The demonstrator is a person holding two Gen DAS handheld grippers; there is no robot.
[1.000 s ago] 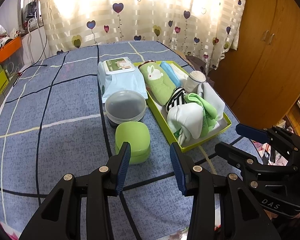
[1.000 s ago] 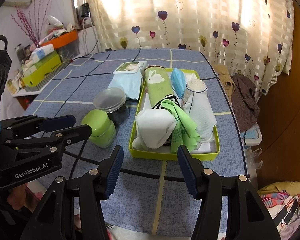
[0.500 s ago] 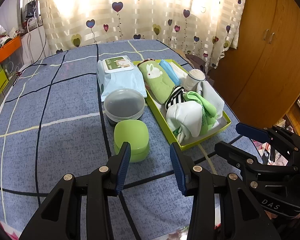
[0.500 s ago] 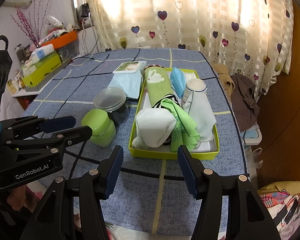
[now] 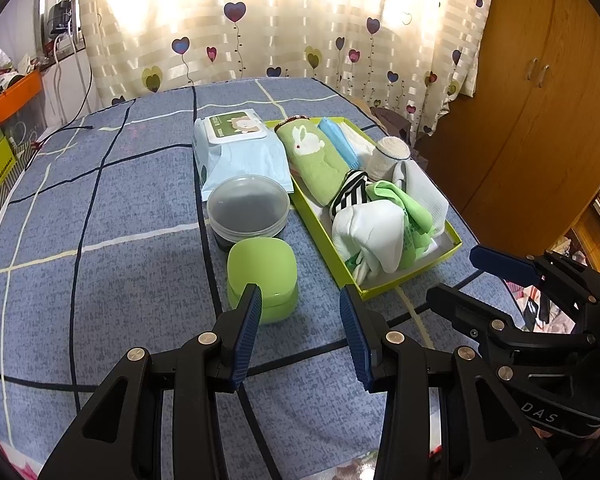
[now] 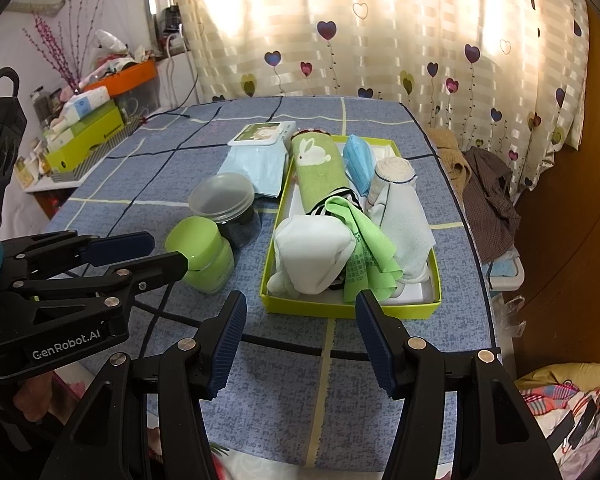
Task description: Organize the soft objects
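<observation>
A yellow-green tray (image 5: 380, 285) (image 6: 340, 310) on the blue checked tablecloth holds soft items. In it lie a green rabbit towel roll (image 5: 314, 156) (image 6: 316, 164), a blue mask pack (image 5: 338, 144), a rolled white sock (image 5: 392, 152), a striped cloth (image 5: 350, 196), a folded white cloth (image 5: 370, 232) (image 6: 312, 248), a light green cloth (image 6: 370, 248) and a white waffle cloth (image 6: 406, 220). My left gripper (image 5: 299, 290) (image 6: 167, 249) hovers open and empty, near the tray's front left corner. My right gripper (image 6: 301, 296) (image 5: 454, 274) hangs open and empty before the tray's front wall.
Left of the tray sit a wipes pack (image 5: 240, 148), a clear-lidded dark jar (image 5: 248, 208) and a small green lidded box (image 5: 262, 272). A wooden wardrobe (image 5: 540, 120) stands to the right. Heart-print curtains hang behind, and a cluttered shelf (image 6: 92, 132) stands on the left.
</observation>
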